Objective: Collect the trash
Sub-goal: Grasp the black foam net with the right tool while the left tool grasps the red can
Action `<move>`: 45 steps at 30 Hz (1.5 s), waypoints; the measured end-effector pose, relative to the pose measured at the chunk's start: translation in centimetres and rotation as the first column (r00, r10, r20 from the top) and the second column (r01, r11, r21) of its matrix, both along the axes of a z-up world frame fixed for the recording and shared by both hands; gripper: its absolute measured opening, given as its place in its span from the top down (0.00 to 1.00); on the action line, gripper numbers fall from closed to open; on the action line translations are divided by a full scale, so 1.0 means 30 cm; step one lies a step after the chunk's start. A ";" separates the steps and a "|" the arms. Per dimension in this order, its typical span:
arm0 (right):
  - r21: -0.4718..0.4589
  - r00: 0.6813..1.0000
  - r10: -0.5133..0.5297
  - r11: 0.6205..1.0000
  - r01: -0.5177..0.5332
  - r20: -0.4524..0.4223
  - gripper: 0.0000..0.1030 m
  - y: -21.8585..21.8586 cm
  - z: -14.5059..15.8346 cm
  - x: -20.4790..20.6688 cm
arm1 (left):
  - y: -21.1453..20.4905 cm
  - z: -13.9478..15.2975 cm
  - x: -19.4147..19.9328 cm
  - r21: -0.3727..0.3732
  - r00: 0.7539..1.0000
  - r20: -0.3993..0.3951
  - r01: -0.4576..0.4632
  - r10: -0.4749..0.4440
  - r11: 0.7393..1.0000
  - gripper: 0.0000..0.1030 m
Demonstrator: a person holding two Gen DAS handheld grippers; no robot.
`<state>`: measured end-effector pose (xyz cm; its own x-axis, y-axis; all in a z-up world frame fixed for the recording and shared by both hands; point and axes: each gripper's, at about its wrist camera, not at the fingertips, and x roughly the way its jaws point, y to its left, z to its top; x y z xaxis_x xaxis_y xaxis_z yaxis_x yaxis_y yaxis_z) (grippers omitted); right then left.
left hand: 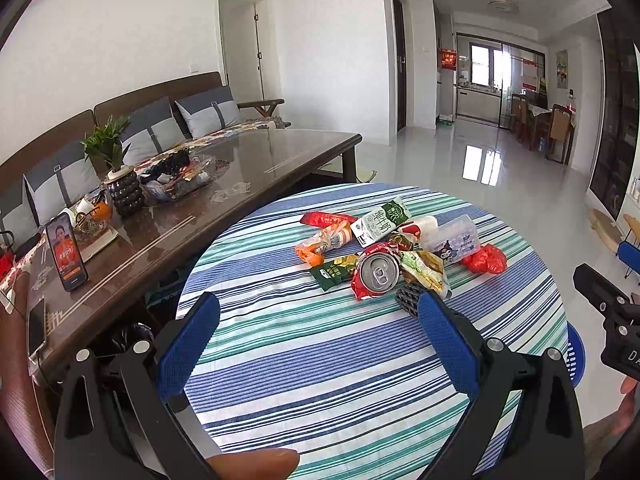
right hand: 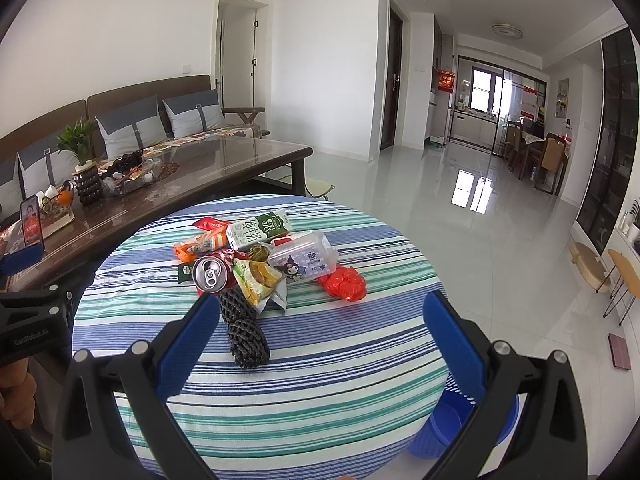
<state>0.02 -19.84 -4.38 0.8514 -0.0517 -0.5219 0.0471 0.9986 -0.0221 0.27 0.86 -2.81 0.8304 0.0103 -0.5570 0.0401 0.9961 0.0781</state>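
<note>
A heap of trash lies on a round table with a striped cloth [left hand: 340, 380] [right hand: 320, 360]: a red drink can [left hand: 378, 273] [right hand: 209, 275], a green and white milk carton [left hand: 382, 222] [right hand: 258, 230], snack wrappers [left hand: 424, 270] [right hand: 256, 276], a clear plastic box [left hand: 452, 236] [right hand: 304, 258], a crumpled red bag [left hand: 486, 259] [right hand: 346, 282] and a black foam net [left hand: 408, 298] [right hand: 244, 332]. My left gripper [left hand: 320, 316] is open and empty, just short of the heap. My right gripper [right hand: 320, 316] is open and empty, with the net near its left finger.
A blue waste basket [right hand: 460, 424] [left hand: 574, 354] stands on the floor at the table's right. A glass-topped coffee table [left hand: 224, 184] with a phone, plant and dish is to the left, a sofa [left hand: 132, 120] behind it. Tiled floor stretches right.
</note>
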 end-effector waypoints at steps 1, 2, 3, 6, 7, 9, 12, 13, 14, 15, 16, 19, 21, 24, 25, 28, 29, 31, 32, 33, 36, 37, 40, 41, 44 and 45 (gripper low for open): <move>0.000 1.000 0.000 1.000 0.000 -0.001 0.05 0.000 0.000 0.000 | -0.002 0.002 0.001 0.000 1.000 0.000 0.001 -0.001 1.000 0.05; 0.001 1.000 0.001 1.000 -0.001 -0.002 0.05 0.000 -0.001 0.000 | 0.000 0.001 0.001 -0.002 1.000 0.000 0.003 -0.003 1.000 0.05; 0.001 1.000 0.003 1.000 -0.003 -0.003 0.05 0.000 -0.002 0.001 | 0.003 0.000 0.002 -0.005 1.000 -0.002 0.005 -0.005 1.000 0.05; -0.001 1.000 0.011 1.000 -0.011 -0.008 0.05 0.008 -0.008 0.002 | 0.015 -0.009 0.004 -0.011 1.000 -0.008 0.016 -0.016 1.000 0.05; -0.001 1.000 0.015 1.000 -0.015 -0.009 0.05 0.012 -0.010 0.004 | 0.018 -0.014 0.006 -0.006 1.000 -0.011 0.023 -0.023 1.000 0.05; -0.001 1.000 0.025 1.000 -0.025 -0.011 0.05 0.018 -0.014 0.007 | 0.017 -0.020 0.009 0.016 0.999 -0.012 0.034 -0.034 0.999 0.05; 0.003 0.999 0.047 0.999 -0.047 -0.016 0.05 0.027 -0.023 0.015 | 0.024 -0.033 0.019 0.024 0.998 -0.016 0.055 -0.054 0.998 0.05; 0.011 0.998 0.059 0.998 -0.058 -0.018 0.05 0.028 -0.027 0.017 | 0.029 -0.036 0.025 0.016 0.998 -0.021 0.063 -0.063 0.998 0.05; 0.020 0.997 0.068 0.997 -0.068 -0.020 0.05 0.029 -0.032 0.021 | 0.034 -0.041 0.032 0.005 0.997 -0.026 0.071 -0.071 0.997 0.05; 0.026 0.997 0.077 0.997 -0.076 -0.022 0.05 0.031 -0.035 0.027 | 0.036 -0.045 0.038 -0.003 0.997 -0.030 0.076 -0.076 0.997 0.05; 0.032 0.996 0.089 0.996 -0.088 -0.023 0.05 0.032 -0.042 0.034 | 0.039 -0.053 0.046 -0.006 0.996 -0.039 0.079 -0.080 0.997 0.05; 0.047 0.990 0.131 0.991 -0.128 -0.053 0.05 0.038 -0.078 0.069 | 0.044 -0.079 0.068 0.002 0.994 -0.069 0.080 -0.080 0.997 0.05; 0.043 0.984 0.151 0.988 -0.148 -0.097 0.05 0.046 -0.116 0.100 | 0.058 -0.099 0.080 -0.009 0.994 -0.088 0.071 -0.072 0.997 0.05; 0.033 0.958 0.228 0.974 -0.225 -0.174 0.04 0.074 -0.179 0.152 | 0.076 -0.126 0.097 -0.028 0.993 -0.101 0.061 -0.064 0.998 0.05; 0.032 0.946 0.256 0.967 -0.254 -0.199 0.04 0.089 -0.196 0.167 | 0.081 -0.137 0.105 -0.026 0.993 -0.106 0.053 -0.055 0.998 0.05; -0.001 0.900 0.338 0.936 -0.352 -0.275 0.05 0.155 -0.249 0.216 | 0.090 -0.173 0.135 -0.037 0.988 -0.135 0.071 -0.076 0.997 0.05; -0.008 0.889 0.351 0.929 -0.370 -0.295 0.05 0.174 -0.264 0.233 | 0.094 -0.181 0.141 -0.039 0.987 -0.141 0.076 -0.081 0.996 0.05; -0.001 0.869 0.371 0.920 -0.392 -0.328 0.05 0.202 -0.290 0.270 | 0.102 -0.206 0.161 -0.047 0.983 -0.159 0.087 -0.093 0.995 0.05; 0.005 0.862 0.375 0.918 -0.398 -0.341 0.07 0.212 -0.300 0.289 | 0.106 -0.218 0.171 -0.060 0.979 -0.172 0.098 -0.107 0.993 0.05; 0.006 0.857 0.377 0.917 -0.400 -0.351 0.09 0.222 -0.309 0.307 | 0.110 -0.228 0.178 -0.070 0.976 -0.182 0.108 -0.119 0.992 0.05; -0.010 0.848 0.363 0.918 -0.398 -0.386 0.21 0.244 -0.334 0.354 | 0.115 -0.258 0.205 -0.088 0.966 -0.217 0.122 -0.139 0.989 0.05; -0.010 0.842 0.363 0.917 -0.399 -0.399 0.23 0.246 -0.345 0.370 | 0.113 -0.265 0.211 -0.088 0.965 -0.218 0.132 -0.148 0.987 0.05; -0.003 0.834 0.353 0.920 -0.391 -0.425 0.34 0.244 -0.374 0.393 | 0.099 -0.274 0.231 -0.096 0.961 -0.201 0.176 -0.192 0.980 0.05; 0.004 0.831 0.354 0.920 -0.391 -0.429 0.41 0.241 -0.379 0.394 | 0.094 -0.275 0.241 -0.104 0.958 -0.199 0.190 -0.208 0.976 0.05; 0.022 0.822 0.363 0.919 -0.394 -0.439 0.60 0.232 -0.392 0.394 | 0.069 -0.282 0.288 -0.113 0.948 -0.208 0.223 -0.242 0.968 0.05; 0.025 0.823 0.362 0.920 -0.392 -0.438 0.63 0.227 -0.394 0.388 | 0.059 -0.285 0.304 -0.117 0.944 -0.210 0.234 -0.254 0.965 0.05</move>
